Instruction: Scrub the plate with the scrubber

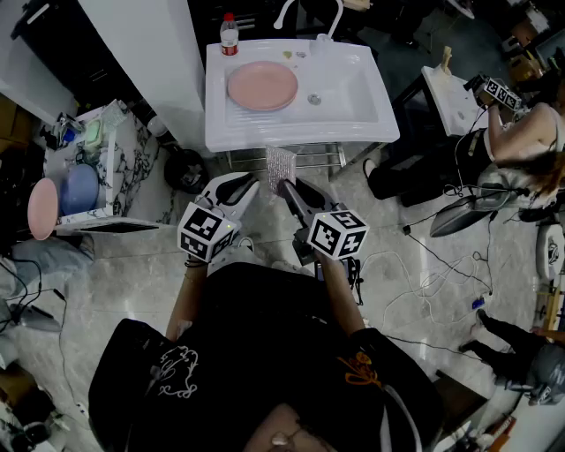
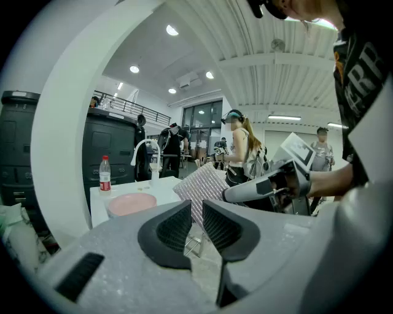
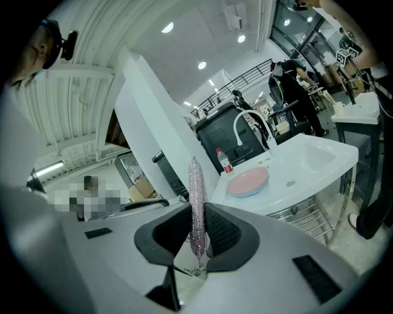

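A pink plate (image 1: 262, 86) lies on the left part of a white sink (image 1: 353, 101) ahead of me; it also shows as the plate (image 2: 130, 203) and the plate (image 3: 248, 182) in the gripper views. My right gripper (image 1: 284, 187) is shut on a silvery mesh scrubber (image 1: 281, 166), held upright in the air in front of the sink's near edge. The scrubber (image 3: 196, 190) stands edge-on between the right gripper's (image 3: 198, 230) pads. My left gripper (image 1: 250, 183) hovers just left of it, shut and empty. From the left gripper (image 2: 195, 221), the scrubber (image 2: 201, 187) appears beyond the jaws.
A bottle (image 1: 229, 33) with a red cap stands at the sink's back left, beside a faucet (image 1: 309, 11). A side table (image 1: 110, 163) at the left holds a blue dish (image 1: 79, 190). Cables (image 1: 441, 274) lie on the floor; a person (image 1: 521, 141) works at the right.
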The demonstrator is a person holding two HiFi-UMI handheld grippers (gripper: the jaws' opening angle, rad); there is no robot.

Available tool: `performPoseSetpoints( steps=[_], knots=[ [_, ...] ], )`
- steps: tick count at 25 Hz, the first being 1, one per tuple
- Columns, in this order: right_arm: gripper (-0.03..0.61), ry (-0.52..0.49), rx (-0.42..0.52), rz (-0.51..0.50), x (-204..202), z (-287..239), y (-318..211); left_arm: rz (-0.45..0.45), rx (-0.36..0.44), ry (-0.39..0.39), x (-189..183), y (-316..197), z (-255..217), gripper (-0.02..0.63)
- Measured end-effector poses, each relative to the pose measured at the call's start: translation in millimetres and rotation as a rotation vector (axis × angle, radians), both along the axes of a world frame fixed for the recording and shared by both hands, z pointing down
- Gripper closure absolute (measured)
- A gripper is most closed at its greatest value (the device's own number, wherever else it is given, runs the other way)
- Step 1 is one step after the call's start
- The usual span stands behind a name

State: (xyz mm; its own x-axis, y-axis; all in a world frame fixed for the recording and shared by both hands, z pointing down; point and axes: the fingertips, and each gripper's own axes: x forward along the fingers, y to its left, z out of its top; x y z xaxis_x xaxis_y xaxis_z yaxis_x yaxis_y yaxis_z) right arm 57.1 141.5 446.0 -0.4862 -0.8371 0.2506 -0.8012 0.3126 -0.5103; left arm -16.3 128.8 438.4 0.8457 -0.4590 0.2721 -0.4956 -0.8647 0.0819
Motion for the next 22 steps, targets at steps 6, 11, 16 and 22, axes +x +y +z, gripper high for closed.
performPoseSetpoints(
  steps=[6,11,16,22],
  knots=[
    [0.503,0.01,-0.006,-0.004,1.9,0.8,-5.8,-0.006,0.016,0.016,0.8,-5.3,-5.1,0.548],
    [0.503,0.028,-0.005,-0.002,-6.9,2.1,-16.0,-0.012,-0.001,0.01,-10.8,-13.7,-1.0,0.548],
    [0.503,0.053,-0.007,-0.004,-20.1,5.7,-21.3,-0.007,-0.001,0.024,-22.1,-23.3,1.5,0.548],
    [0.503,0.055,-0.028,0.033,-31.4,13.9,-26.7,0.025,-0.009,0.028,-36.3,-31.8,8.0,0.548]
  ],
)
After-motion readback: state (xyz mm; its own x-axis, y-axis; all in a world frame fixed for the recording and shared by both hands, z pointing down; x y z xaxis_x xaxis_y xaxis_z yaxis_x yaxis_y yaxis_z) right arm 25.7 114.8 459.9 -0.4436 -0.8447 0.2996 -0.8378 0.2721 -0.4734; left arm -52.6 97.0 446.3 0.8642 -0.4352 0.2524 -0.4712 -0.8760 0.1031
